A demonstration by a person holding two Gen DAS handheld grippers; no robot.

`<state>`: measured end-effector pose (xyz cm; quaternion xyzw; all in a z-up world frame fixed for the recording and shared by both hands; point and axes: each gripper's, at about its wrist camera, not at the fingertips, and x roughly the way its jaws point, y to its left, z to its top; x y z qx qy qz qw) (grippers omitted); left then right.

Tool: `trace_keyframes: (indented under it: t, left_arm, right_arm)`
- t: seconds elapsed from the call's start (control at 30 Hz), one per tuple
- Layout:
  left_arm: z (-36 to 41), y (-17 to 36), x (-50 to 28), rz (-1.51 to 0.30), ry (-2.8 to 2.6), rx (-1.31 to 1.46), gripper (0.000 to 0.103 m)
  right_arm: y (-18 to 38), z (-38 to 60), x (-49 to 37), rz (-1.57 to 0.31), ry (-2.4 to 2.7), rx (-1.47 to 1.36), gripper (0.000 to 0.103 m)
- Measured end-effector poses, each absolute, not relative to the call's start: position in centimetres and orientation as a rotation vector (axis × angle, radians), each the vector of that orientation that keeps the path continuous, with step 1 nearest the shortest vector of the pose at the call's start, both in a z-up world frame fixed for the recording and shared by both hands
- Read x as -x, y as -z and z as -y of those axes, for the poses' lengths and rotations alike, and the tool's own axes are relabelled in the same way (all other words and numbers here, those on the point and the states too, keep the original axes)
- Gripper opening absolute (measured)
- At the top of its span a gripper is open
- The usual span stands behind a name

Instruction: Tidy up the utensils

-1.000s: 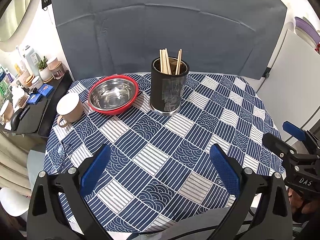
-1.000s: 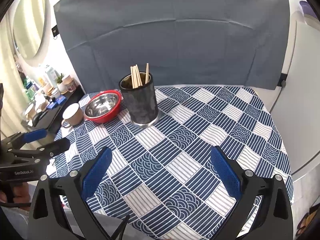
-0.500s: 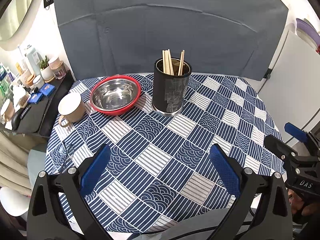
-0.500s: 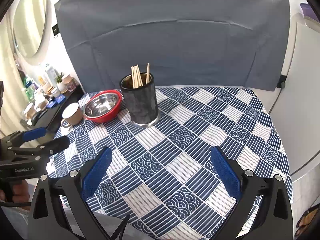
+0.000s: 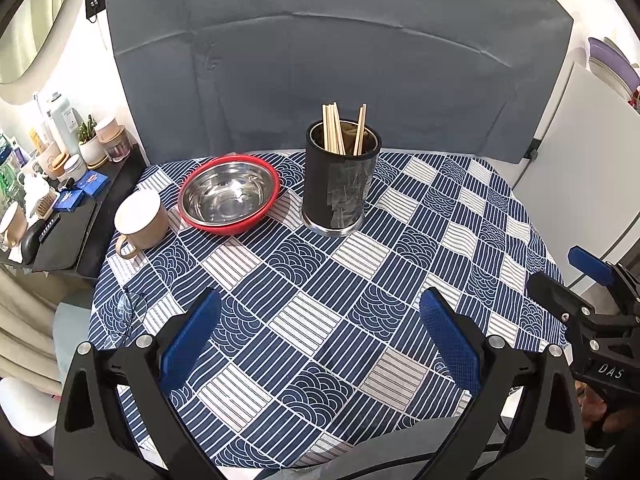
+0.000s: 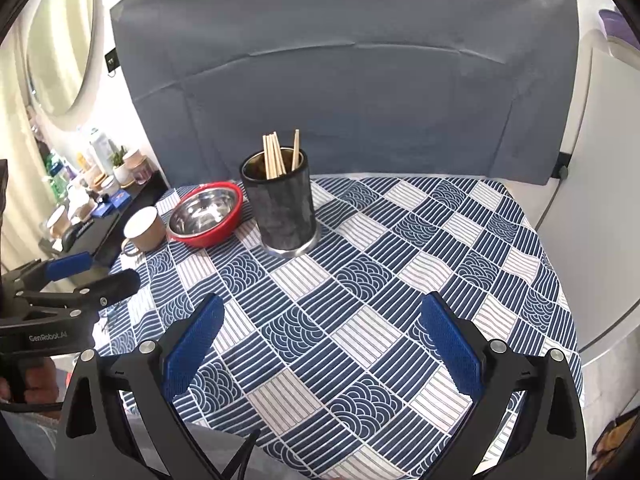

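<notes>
Left wrist view: one black holder [image 5: 339, 178] with about six chopsticks [image 5: 334, 130] stands mid-table [image 5: 320, 320], beside one red bowl [image 5: 229, 193] and one mug [image 5: 140, 224]; left gripper [image 5: 320, 334] fingers apart, empty.

Right wrist view: same holder [image 6: 280, 200]; right gripper [image 6: 322, 334] fingers apart, empty.

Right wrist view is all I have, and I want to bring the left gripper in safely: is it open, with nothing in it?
Observer: Yes. In the left wrist view the left gripper is wide open, with only tablecloth between its pads.
Operator: Is anything lying on the cloth near it? It blocks that corner for me.
Observer: A pair of thin-rimmed glasses lies by the cloth's left edge, to the left of the gripper's left finger.
Operator: And the holder's side facing it?
Observer: A patch of clear tape covers the black chopstick holder there.
</notes>
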<state>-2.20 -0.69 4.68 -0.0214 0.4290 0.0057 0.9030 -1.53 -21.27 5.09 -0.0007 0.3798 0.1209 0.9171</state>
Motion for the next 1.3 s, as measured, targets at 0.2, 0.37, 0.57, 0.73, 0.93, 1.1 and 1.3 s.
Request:
trace_keyframes:
  t: [0.2, 0.37, 0.57, 0.73, 0.93, 1.1, 1.3]
  left_arm:
    - [0.60, -4.74, 2.33, -0.883, -0.012, 0.035, 0.097]
    - [0.63, -4.73, 2.31, -0.888, -0.013, 0.024, 0.097]
    - [0.69, -4.65, 2.34, -0.891, -0.017, 0.018, 0.097]
    - [0.90, -4.58, 2.38, -0.895, -0.023, -0.004, 0.097]
    - [0.94, -4.62, 2.47, -0.892, -0.018, -0.012, 0.097]
    - [0.90, -4.47, 2.50, -0.897, -0.020, -0.008, 0.097]
    - [1.02, -4.24, 2.49, -0.906, -0.009, -0.014, 0.097]
  right_arm:
    - [-4.88, 21.32, 1.34, -0.794, -0.245, -0.001, 0.095]
    - [-4.82, 21.42, 1.40, -0.791, -0.248, -0.010, 0.095]
    - [-4.70, 21.35, 1.30, -0.797, -0.248, -0.010, 0.095]
    - [-4.63, 21.29, 1.34, -0.799, -0.247, -0.011, 0.095]
    - [-4.66, 21.12, 1.45, -0.796, -0.252, -0.002, 0.095]
    - [-4.53, 21.15, 1.50, -0.804, -0.240, -0.008, 0.095]
    - [-4.31, 21.01, 1.38, -0.817, -0.247, -0.003, 0.095]
